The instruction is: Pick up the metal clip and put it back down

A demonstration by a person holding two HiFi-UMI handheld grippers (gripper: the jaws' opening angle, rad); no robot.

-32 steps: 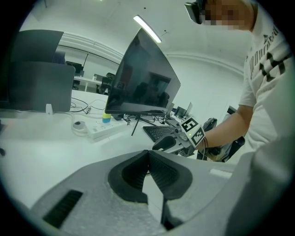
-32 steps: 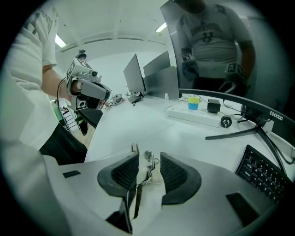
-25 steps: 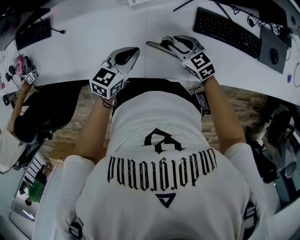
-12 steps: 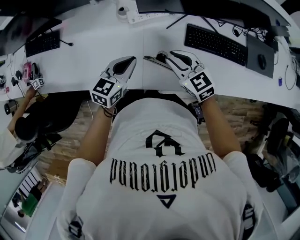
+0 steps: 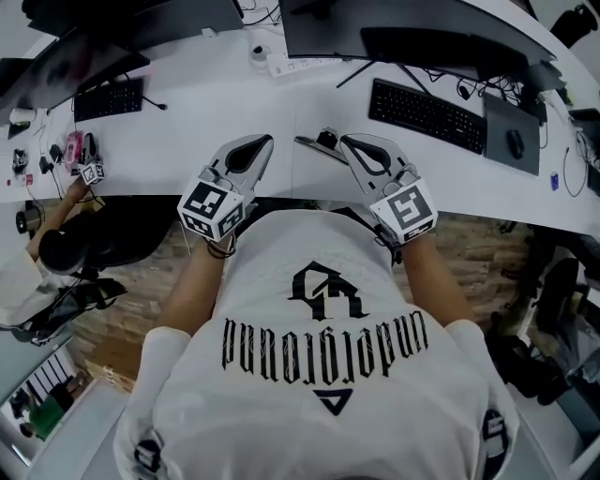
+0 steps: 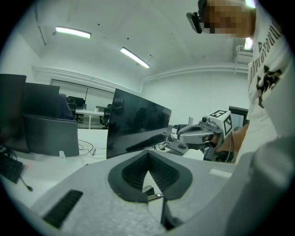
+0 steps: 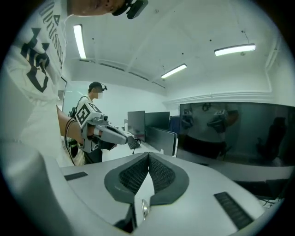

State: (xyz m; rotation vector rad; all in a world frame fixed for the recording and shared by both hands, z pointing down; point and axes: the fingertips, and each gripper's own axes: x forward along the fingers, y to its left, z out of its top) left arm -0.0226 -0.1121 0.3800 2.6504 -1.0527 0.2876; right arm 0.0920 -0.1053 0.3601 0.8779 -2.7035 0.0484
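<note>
The metal clip point(image 5: 309, 142), a thin grey strip with a dark end, lies on the white desk point(image 5: 187, 112) near its front edge. My right gripper point(image 5: 345, 141) is just right of the clip, and its tip is close beside it. Its jaws finish closing. In the right gripper view point(image 7: 148, 156) the ribbed pads meet with nothing between them. My left gripper point(image 5: 267, 141) hovers over the desk edge further left. It is shut and empty, and its pads point(image 6: 138, 173) are pressed together. Both gripper views tilt up toward the ceiling, so neither shows the clip.
A black keyboard point(image 5: 427, 112) and a mouse point(image 5: 515, 142) on a dark pad lie to the right, behind them a monitor point(image 5: 403, 28). A power strip point(image 5: 291, 64) is at the back. Another keyboard point(image 5: 108, 98) and a seated person point(image 5: 66, 248) are at the left.
The right gripper's jaws stood apart beside the clip and are now closed. The head view has shifted, so more of the monitors shows. The left gripper stays shut in place.
</note>
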